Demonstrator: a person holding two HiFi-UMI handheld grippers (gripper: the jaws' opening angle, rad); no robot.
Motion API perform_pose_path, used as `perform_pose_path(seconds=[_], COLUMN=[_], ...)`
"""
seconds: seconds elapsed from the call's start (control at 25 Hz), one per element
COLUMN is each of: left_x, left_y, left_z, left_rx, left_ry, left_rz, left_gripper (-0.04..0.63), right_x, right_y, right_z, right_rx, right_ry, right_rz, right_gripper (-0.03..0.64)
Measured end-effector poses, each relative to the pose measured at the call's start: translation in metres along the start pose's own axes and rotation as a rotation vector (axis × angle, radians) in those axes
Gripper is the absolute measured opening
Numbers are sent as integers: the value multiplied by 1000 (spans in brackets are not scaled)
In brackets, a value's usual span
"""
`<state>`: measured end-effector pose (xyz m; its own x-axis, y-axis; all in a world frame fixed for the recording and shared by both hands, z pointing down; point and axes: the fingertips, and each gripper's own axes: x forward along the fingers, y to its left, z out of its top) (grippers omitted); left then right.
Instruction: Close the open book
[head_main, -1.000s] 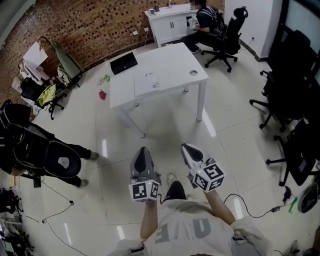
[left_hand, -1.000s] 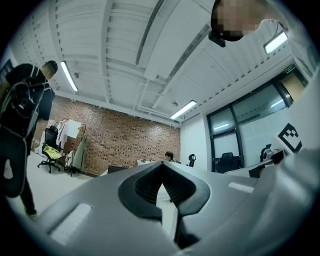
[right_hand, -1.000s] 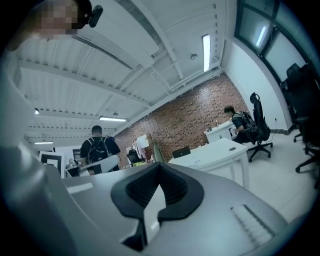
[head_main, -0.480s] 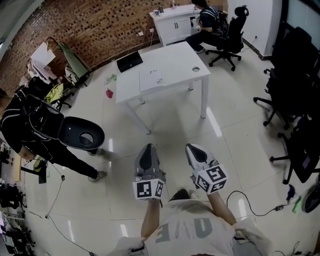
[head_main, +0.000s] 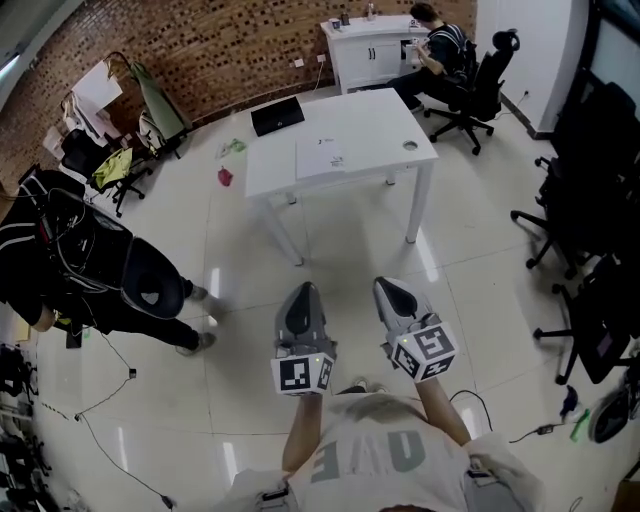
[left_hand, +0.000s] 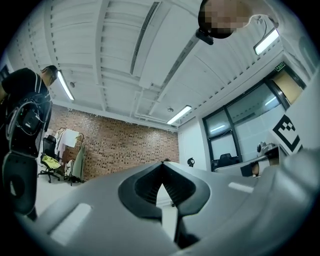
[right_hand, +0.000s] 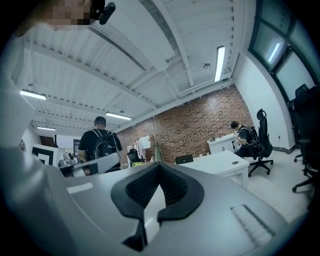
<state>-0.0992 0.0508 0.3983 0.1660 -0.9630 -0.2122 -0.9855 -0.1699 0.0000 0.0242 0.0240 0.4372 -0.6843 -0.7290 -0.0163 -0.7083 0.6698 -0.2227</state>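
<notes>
The book (head_main: 322, 158) shows as a flat white rectangle on the white table (head_main: 375, 120) in the upper middle of the head view, just below and to the right of a black laptop (head_main: 277, 115). It is too small there to tell whether its pages lie open or its cover is down.

Well apart from it, in the lower middle of the frame, the left gripper (head_main: 302, 298) and right gripper (head_main: 393, 291) hang side by side in front of the person's chest, over bare floor. Each gripper view shows the jaws pressed together with nothing between them, pointing across the room.

This fits either walking up to the table or standing clear of it with the book already shut. If the book is open, reaching it calls for closing the gap to the table and getting a jaw under one cover's edge.
</notes>
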Motion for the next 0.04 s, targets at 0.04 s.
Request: perform_pose_path(seconds=[0.04], left_x=[1], left_y=[6], left_z=[2], left_rx=[-1], left_ry=[-1], left_rz=[6], left_gripper=[15], right_x=[4], right_y=[2], right_z=[4], right_rx=[-2], right_ry=[-3], right_rz=[-1], right_gripper=[2])
